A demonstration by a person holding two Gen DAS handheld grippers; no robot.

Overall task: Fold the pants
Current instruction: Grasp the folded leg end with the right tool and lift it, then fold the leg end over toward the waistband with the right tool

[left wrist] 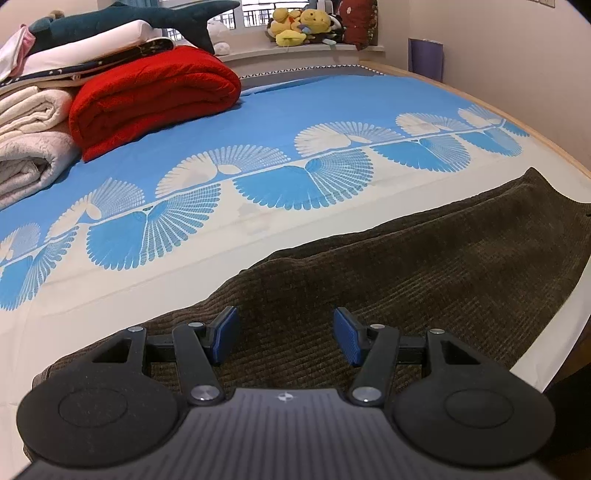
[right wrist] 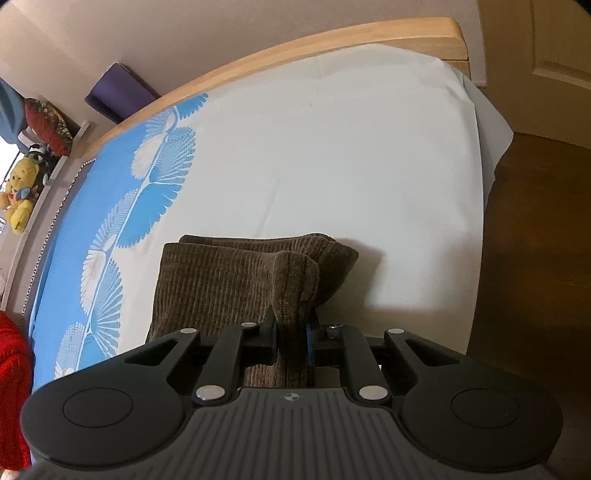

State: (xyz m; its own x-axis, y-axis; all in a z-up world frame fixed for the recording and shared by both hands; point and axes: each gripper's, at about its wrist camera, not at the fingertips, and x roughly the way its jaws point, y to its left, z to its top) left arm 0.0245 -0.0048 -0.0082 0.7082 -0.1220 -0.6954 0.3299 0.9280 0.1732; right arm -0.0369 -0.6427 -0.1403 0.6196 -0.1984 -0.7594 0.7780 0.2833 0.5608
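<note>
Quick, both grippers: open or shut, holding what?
Left gripper: open, above the brown corduroy pants.
Right gripper: shut on a pants fold.

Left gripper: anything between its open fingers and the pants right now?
Nothing visible. The left gripper is open directly over the brown corduroy pants, with only fabric between and below its pads. The right gripper is already shut on a fold of the pants.

dark brown ribbed corduroy pants [left wrist: 406, 266] | blue-and-white bed sheet with fan-shell print [left wrist: 295, 122] | red folded fleece blanket [left wrist: 155, 99] | yellow plush toys [left wrist: 299, 26] | blue gripper pads [left wrist: 225, 332]
</note>
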